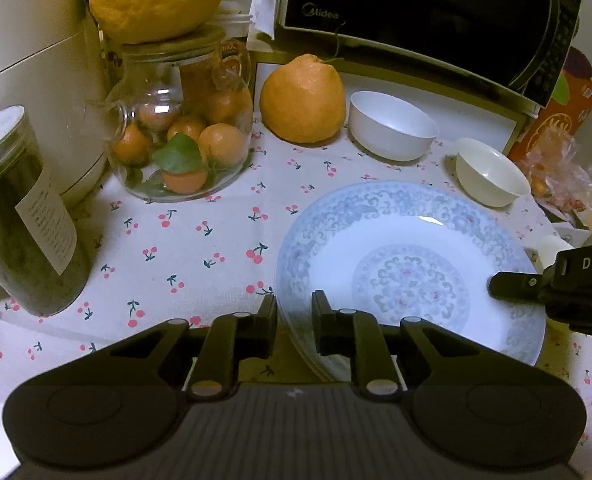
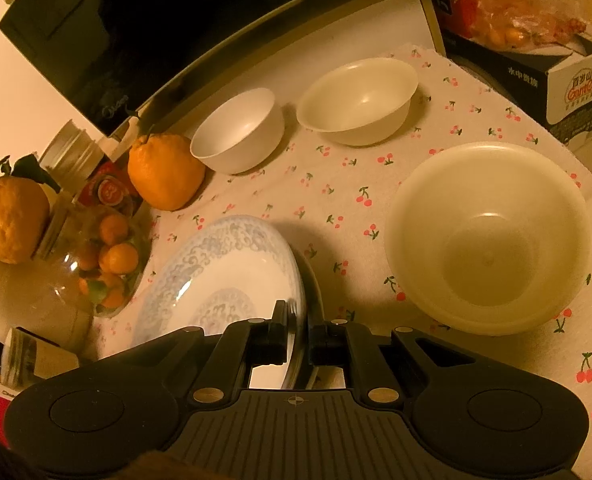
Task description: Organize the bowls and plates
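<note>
A blue-patterned plate (image 1: 412, 240), apparently on a second plate under it, is held tilted above the cherry-print cloth. My left gripper (image 1: 293, 304) is shut on its near left rim. My right gripper (image 2: 298, 316) is shut on the opposite rim of the plate (image 2: 223, 276); one right finger (image 1: 512, 284) shows in the left wrist view. A white bowl (image 1: 392, 124) and a smaller cream bowl (image 1: 492, 176) stand behind the plate. In the right wrist view they stand at the back (image 2: 239, 132) (image 2: 360, 100), and a large cream bowl (image 2: 488, 236) stands to the right.
A microwave (image 1: 416, 4) sits on a raised shelf at the back. A large orange (image 1: 304, 100), a glass jar of small oranges (image 1: 179, 140) with an orange on top, and a dark canister (image 1: 19, 216) stand left. A box (image 2: 556, 80) and bagged fruit lie right.
</note>
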The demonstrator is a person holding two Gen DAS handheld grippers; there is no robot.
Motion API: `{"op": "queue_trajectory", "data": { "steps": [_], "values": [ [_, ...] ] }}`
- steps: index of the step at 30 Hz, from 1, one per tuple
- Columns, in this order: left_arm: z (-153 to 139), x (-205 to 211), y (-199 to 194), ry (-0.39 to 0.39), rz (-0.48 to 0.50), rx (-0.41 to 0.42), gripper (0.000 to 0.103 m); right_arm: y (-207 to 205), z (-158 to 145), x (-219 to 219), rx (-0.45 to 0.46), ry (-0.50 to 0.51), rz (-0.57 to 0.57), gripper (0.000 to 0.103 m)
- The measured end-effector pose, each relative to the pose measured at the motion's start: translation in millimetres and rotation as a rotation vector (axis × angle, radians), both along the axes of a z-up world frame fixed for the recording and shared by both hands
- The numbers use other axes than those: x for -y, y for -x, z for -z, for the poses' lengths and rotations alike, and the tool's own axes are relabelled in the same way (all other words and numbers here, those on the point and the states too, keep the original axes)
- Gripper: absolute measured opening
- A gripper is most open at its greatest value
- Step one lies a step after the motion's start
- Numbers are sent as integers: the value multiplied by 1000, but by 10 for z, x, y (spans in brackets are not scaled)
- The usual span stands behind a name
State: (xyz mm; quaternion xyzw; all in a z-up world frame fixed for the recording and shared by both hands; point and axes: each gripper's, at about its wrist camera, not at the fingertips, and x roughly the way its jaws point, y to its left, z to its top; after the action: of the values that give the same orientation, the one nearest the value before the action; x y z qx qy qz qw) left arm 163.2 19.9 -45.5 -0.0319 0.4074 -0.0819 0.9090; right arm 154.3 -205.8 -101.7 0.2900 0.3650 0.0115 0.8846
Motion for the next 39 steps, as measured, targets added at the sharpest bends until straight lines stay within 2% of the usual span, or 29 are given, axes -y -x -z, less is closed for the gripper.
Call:
{"op": "queue_trajectory", "data": {
  "steps": [7,16,19,25,32,39],
  "values": [
    [6,-3,-2,-6,1,6,16,-17,25,104,-25,-85,-1,10],
    [7,-10,-4,-4,2,9,16,-37,122,341,-63,-292,25,13],
    [6,-10,-6,-5,3,9,16,-41,134,363,-71,-318,26,14],
    [7,-7,-3,-8,1,10,16,-56,79,354,-85,-294,23,14],
    [7,8,3,-13,3,12,16,-47,-135,153,-47,-48,-11,14],
    [-1,-5,-7,-9,5,7,16,-27,-133,140,-38,-19,-31,14]
  ]
}}
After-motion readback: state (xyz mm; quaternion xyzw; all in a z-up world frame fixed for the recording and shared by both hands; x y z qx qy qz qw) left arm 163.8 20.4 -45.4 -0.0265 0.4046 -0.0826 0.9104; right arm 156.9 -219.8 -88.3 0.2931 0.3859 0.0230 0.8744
